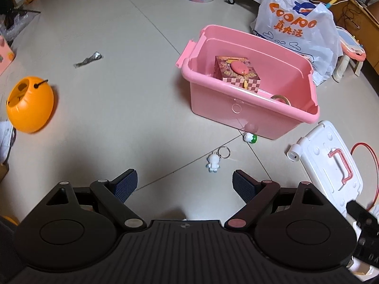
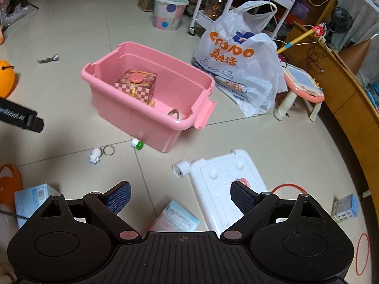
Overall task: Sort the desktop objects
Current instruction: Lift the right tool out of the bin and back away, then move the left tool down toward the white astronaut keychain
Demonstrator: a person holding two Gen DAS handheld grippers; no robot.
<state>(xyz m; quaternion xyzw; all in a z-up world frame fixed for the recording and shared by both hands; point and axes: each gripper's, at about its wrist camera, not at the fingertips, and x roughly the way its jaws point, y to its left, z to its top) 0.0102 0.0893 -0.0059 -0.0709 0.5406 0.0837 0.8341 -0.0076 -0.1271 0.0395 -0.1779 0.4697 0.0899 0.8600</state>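
A pink storage bin stands open on the tiled floor. Inside it are a red checkered box and a tape roll. A white figure keychain and a small white and green ball lie on the floor in front of the bin. The bin's white lid lies to the right with a small white cylinder at its corner. My left gripper is open and empty, just short of the keychain. My right gripper is open and empty, over the lid's near edge.
An orange round toy lies far left. A white shopping bag and a small pink stool stand behind the bin. Blue packets lie near my right gripper. A wooden cabinet runs along the right.
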